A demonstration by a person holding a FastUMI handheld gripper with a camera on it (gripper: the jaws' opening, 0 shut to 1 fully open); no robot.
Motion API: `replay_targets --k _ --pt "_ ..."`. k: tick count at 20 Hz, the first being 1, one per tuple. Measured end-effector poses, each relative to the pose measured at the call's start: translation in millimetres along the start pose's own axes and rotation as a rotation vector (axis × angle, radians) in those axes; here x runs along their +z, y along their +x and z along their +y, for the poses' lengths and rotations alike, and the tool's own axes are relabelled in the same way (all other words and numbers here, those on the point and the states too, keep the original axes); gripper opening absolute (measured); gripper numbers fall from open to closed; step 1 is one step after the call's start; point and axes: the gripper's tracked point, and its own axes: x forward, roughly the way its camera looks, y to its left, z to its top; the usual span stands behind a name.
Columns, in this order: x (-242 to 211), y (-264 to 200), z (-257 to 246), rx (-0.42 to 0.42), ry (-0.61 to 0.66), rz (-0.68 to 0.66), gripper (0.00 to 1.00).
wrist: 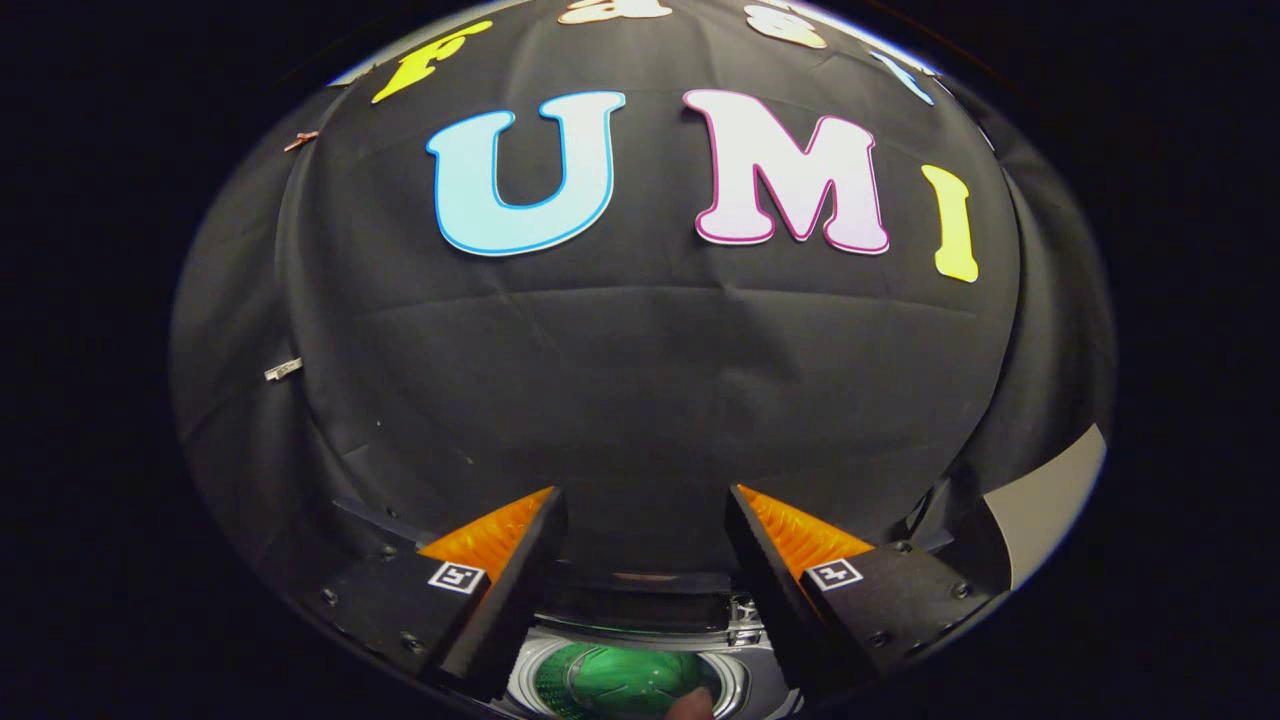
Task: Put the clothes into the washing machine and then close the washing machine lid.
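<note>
My gripper (645,500) is open, its two fingers spread wide with nothing between them, and it faces the black cloth wall. Low between the fingers shows the top of the washing machine (745,672), with a round drum opening (615,680) that looks green inside. The machine's lid stands raised as a dark band (640,600) just behind the opening. A fingertip of a person (692,704) pokes in at the drum's near rim. I cannot make out any clothes.
The black cloth wall (640,380) stands close ahead beyond the fingers. A pale panel (1050,500) shows past the cloth's lower right edge.
</note>
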Motion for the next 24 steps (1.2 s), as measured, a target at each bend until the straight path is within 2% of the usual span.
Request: replay_targets --k 8,19,24 --pt "-19.4 -40.0 5.4 0.01 -0.008 -0.021 1.0" --pt "-40.0 -68.7 9.2 0.033 -0.008 -0.034 1.0" --pt "-63.1 -89.3 14.0 0.072 -0.002 -0.03 1.0"
